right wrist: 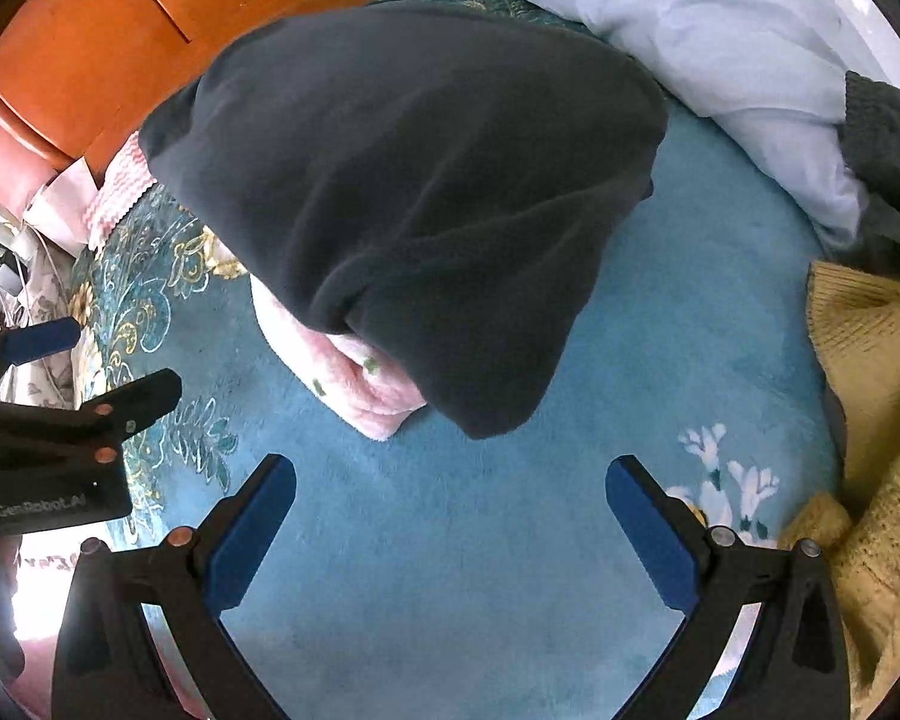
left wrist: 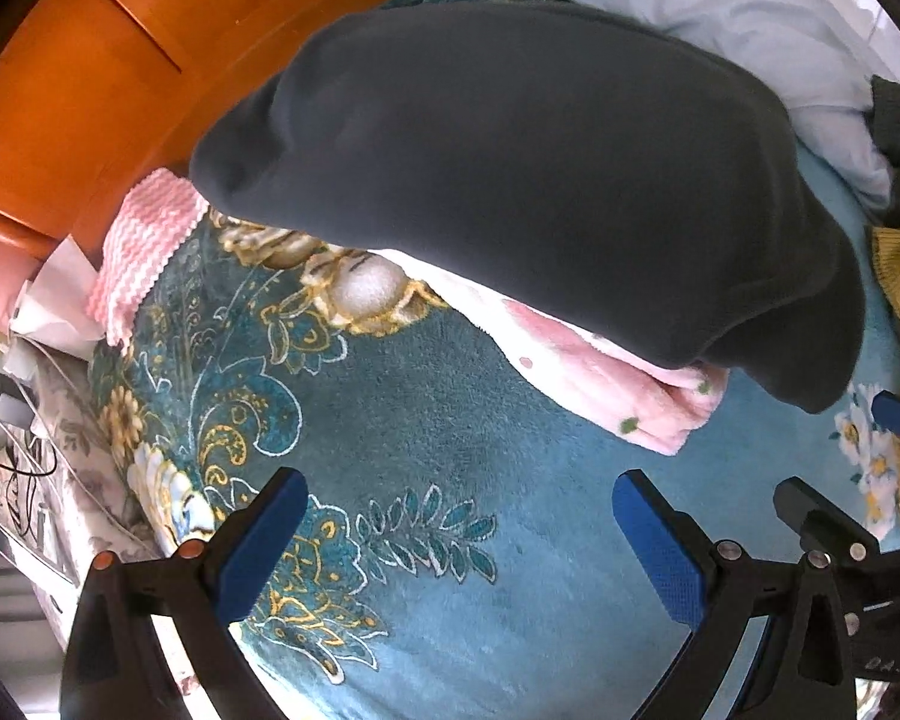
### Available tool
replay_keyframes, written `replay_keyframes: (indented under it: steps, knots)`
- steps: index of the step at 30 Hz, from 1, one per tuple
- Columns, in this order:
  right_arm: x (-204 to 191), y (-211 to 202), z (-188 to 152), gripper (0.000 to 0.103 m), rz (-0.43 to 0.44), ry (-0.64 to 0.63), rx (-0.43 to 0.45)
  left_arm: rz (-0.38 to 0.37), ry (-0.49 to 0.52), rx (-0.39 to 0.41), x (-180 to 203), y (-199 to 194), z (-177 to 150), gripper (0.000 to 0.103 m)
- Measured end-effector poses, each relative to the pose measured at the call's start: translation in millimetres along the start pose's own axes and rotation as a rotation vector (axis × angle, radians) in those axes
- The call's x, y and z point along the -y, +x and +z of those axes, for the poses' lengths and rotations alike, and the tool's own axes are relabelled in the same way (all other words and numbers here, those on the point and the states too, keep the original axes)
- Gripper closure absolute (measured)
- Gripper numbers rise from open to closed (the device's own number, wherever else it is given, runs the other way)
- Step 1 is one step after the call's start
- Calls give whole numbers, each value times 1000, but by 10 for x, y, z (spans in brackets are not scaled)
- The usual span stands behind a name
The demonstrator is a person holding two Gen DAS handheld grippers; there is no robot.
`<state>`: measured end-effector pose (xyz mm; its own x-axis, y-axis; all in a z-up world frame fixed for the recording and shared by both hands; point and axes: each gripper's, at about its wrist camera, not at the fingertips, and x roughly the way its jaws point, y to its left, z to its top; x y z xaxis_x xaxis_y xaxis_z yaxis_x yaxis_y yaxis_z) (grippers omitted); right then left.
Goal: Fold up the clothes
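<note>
Currently both the left tool (left wrist: 459, 531) and right tool (right wrist: 450, 516) are held released and empty, the folded dark garment (right wrist: 426, 192) stacked ahead on the pink garment (right wrist: 366, 384), where a careless regrasp could undo the fold

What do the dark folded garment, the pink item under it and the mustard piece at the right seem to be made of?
Dark garment: matte charcoal, probably fleece or brushed knit; soft nap, rounded folds. Pink item: plush, likely coral fleece; fuzzy pile, green dots. Mustard piece: chunky knit, seemingly wool or acrylic; ribbed stitches show.
</note>
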<state>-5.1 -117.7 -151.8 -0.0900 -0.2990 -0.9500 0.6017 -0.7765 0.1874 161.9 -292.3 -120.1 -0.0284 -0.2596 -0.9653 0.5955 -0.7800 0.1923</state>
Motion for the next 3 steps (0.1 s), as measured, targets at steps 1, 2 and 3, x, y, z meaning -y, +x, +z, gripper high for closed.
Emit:
replay_keyframes:
  steps: [1, 2, 3]
  knots:
    - [10, 16, 6, 0, 2, 0, -1, 4, -6, -5, 4, 12, 12, 0]
    - [15, 26, 8, 0, 3, -1, -3, 8, -12, -10, 5, 20, 25, 0]
    - [23, 38, 10, 0, 3, 0, -5, 12, -19, -16, 6, 29, 38, 0]
